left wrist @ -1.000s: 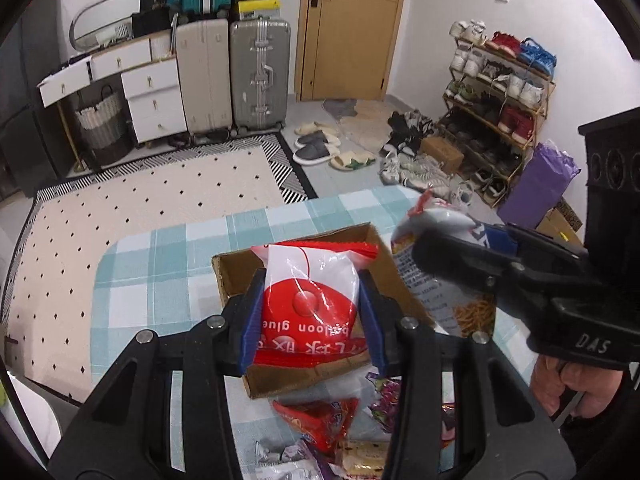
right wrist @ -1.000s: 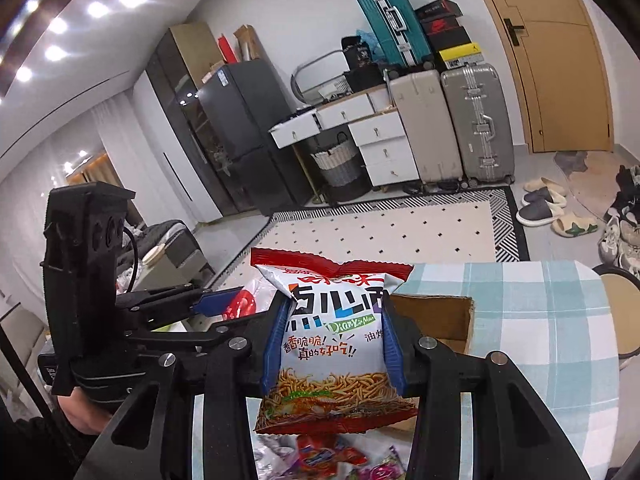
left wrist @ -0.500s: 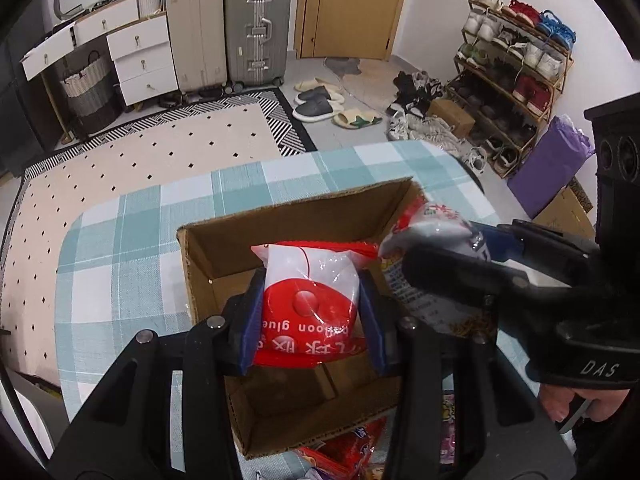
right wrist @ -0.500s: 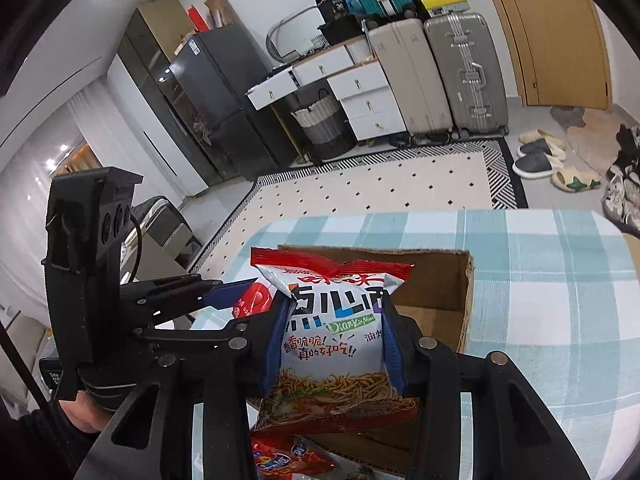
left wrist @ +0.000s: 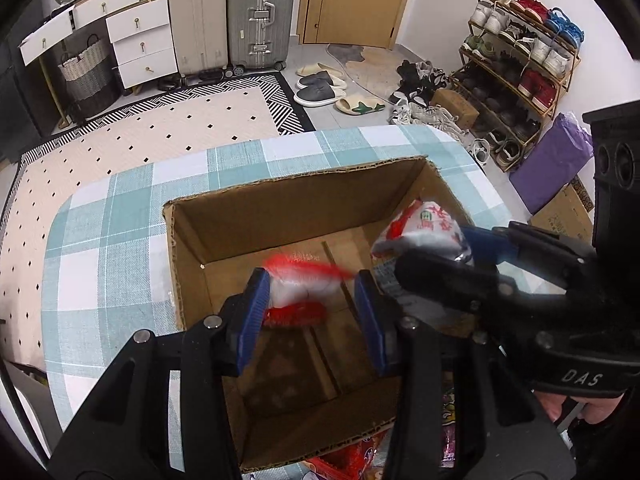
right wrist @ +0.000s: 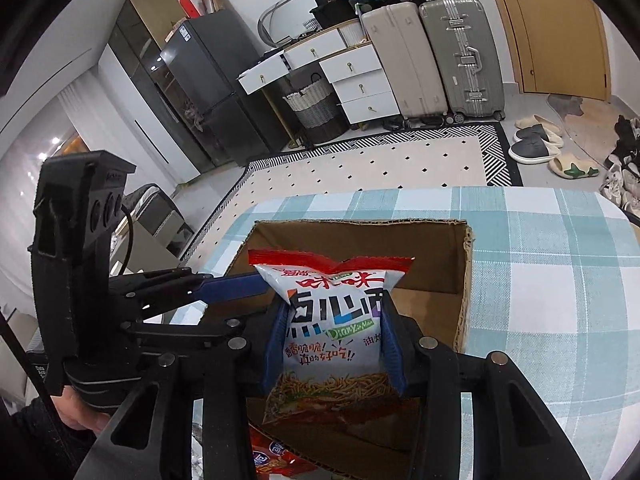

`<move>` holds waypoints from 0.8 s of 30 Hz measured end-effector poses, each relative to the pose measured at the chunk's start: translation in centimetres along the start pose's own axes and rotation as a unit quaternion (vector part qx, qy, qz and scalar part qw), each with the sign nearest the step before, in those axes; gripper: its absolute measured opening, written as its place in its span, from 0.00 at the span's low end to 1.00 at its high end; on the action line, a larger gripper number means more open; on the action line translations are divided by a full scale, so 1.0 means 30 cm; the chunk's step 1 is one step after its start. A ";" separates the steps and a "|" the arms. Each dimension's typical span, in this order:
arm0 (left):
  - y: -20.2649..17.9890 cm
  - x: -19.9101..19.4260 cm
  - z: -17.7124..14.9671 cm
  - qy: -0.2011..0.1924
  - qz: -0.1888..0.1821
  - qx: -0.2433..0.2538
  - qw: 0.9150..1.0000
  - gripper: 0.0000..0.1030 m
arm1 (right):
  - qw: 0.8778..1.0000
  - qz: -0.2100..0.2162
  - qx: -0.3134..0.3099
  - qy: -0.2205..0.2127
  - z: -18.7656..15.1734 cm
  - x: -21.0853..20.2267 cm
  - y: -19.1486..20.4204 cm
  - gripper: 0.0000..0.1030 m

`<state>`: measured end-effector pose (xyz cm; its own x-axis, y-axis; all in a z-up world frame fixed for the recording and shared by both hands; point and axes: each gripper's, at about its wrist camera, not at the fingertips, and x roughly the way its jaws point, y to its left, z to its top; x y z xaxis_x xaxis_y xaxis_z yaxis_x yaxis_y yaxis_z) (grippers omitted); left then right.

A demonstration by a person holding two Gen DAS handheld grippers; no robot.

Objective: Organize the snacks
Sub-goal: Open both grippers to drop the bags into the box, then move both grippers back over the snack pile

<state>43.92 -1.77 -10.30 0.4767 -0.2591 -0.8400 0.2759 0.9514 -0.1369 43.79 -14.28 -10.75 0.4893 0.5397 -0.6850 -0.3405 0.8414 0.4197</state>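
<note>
1. Red packet, blurred, lies between the left claw's spread, slack jaws, over the box.
2. Right claw grips the noodle bag above the box.
3. We advise lowering it before release.

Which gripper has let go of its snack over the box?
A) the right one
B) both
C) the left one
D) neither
C: the left gripper stands open, its red-and-white bag blurred and loose over the box, while the right gripper pinches the noodle bag.
</note>
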 end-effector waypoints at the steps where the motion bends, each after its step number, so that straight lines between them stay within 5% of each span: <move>1: 0.002 -0.001 -0.002 0.001 0.000 0.001 1.000 0.39 | 1.000 -0.004 -0.003 -0.001 -0.002 0.001 0.000 0.42; 5: 0.005 -0.025 -0.016 0.000 0.000 -0.003 1.000 0.43 | 1.000 -0.009 -0.005 -0.005 -0.005 -0.008 0.002 0.51; 9: 0.016 -0.060 -0.023 -0.010 0.005 -0.009 1.000 0.60 | 0.999 -0.027 -0.021 -0.026 -0.001 -0.060 0.031 0.65; 17: -0.006 -0.240 -0.100 -0.067 0.019 -0.007 0.998 0.76 | 0.996 -0.027 -0.045 -0.073 -0.025 -0.240 0.103 0.74; 24: -0.046 -0.413 -0.190 -0.106 0.029 -0.006 0.994 0.79 | 0.992 -0.018 -0.057 -0.112 -0.101 -0.411 0.179 0.83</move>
<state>32.87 1.07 -2.69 0.6562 -0.2323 -0.7180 0.2336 0.9672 -0.0994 33.49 -16.50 -1.86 0.6648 0.5119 -0.5441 -0.4009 0.8590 0.3184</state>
